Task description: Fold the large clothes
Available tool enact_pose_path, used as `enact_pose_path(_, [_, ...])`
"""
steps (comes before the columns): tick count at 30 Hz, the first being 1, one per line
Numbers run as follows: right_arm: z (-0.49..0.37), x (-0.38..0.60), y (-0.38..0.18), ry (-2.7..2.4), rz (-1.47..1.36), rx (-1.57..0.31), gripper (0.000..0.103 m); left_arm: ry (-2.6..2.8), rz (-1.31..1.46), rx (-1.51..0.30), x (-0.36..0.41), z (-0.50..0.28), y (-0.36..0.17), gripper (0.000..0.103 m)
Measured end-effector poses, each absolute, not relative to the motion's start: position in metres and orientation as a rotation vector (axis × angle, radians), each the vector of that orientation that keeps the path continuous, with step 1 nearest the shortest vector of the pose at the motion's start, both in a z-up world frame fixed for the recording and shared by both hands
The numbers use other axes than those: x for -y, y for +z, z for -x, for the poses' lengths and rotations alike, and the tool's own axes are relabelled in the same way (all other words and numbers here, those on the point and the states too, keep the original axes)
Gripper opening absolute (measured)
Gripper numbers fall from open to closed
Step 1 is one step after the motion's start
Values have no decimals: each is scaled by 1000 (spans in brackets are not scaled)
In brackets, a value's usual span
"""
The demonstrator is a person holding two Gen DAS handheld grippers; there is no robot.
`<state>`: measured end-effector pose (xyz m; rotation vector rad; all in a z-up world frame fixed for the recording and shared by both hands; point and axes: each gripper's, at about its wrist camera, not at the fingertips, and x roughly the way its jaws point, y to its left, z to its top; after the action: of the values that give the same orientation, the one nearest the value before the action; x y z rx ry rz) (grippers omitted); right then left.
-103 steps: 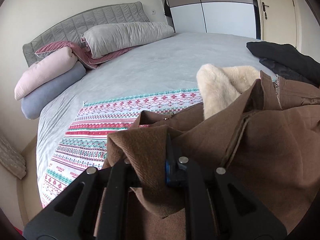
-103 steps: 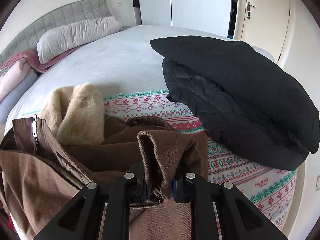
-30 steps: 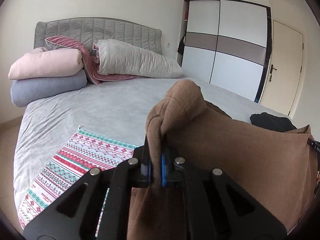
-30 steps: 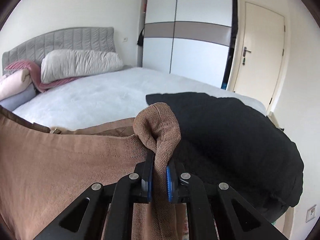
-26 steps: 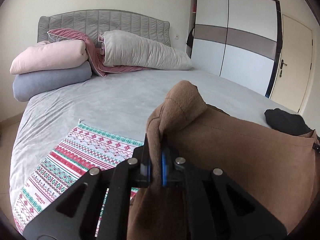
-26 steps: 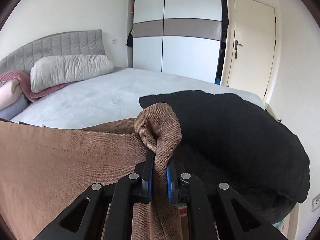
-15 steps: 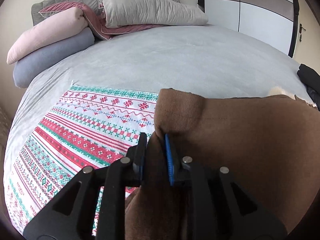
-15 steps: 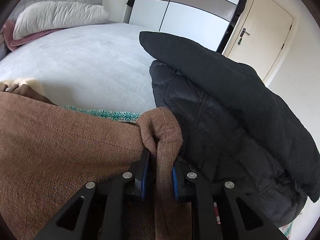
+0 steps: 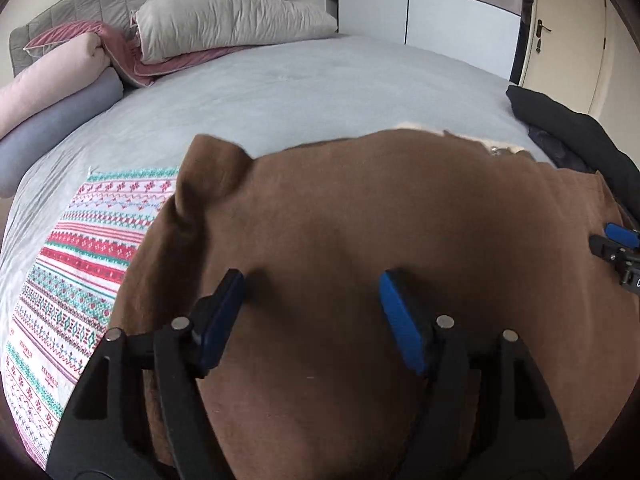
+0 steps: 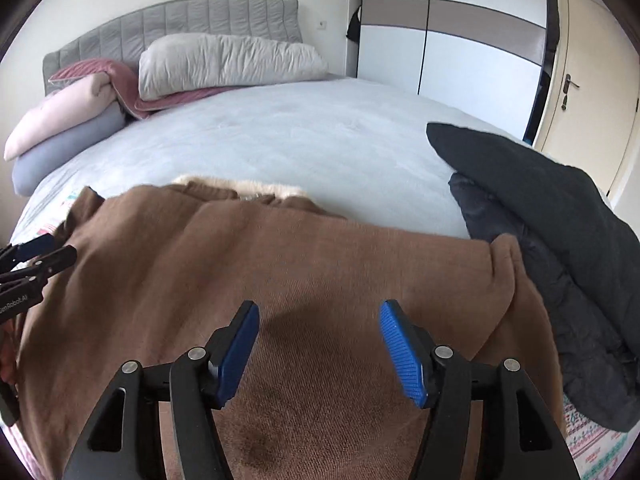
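A large brown coat (image 9: 380, 220) with a cream fur collar (image 10: 240, 185) lies folded over on the bed, on a patterned cloth (image 9: 72, 264). My left gripper (image 9: 312, 280) is open and empty just above the coat's near half. My right gripper (image 10: 318, 312) is open and empty above the coat (image 10: 300, 272) too. Each gripper shows at the edge of the other's view: the right gripper in the left wrist view (image 9: 616, 248), the left gripper in the right wrist view (image 10: 32, 264).
A pile of black jackets (image 10: 560, 232) lies right of the coat, touching its edge. Pillows and rolled blankets (image 9: 120, 52) sit by the grey headboard (image 10: 180, 20). A wardrobe (image 10: 460, 40) and a door (image 10: 592, 80) stand beyond the grey bedspread (image 9: 320, 92).
Both grippers held the coat's edge up, lowered it forward onto the bed, then opened and let go. The coat now lies folded over itself.
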<state>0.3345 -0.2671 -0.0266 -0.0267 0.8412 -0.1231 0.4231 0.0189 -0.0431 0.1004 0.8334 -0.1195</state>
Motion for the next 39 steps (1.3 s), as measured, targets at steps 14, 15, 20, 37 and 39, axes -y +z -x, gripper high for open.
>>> enact_pose_path(14, [-208, 368, 14, -309, -127, -799, 65, -90, -93, -767, -66, -317, 1, 75])
enact_pose_path(15, [-200, 346, 18, -253, -122, -785, 65, -142, -82, -753, -49, -303, 3, 78])
enact_pose_path(20, [-197, 238, -6, 12, -73, -848, 66, -281, -81, -814, 16, -259, -32, 83])
enact_pose_path(37, [-83, 289, 15, -212, -57, -850, 71, -158, -61, -845, -37, -171, 7, 85])
enact_pose_path(39, [-71, 277, 23, -202, -65, -842, 76, -168, -47, -867, -20, -153, 18, 89])
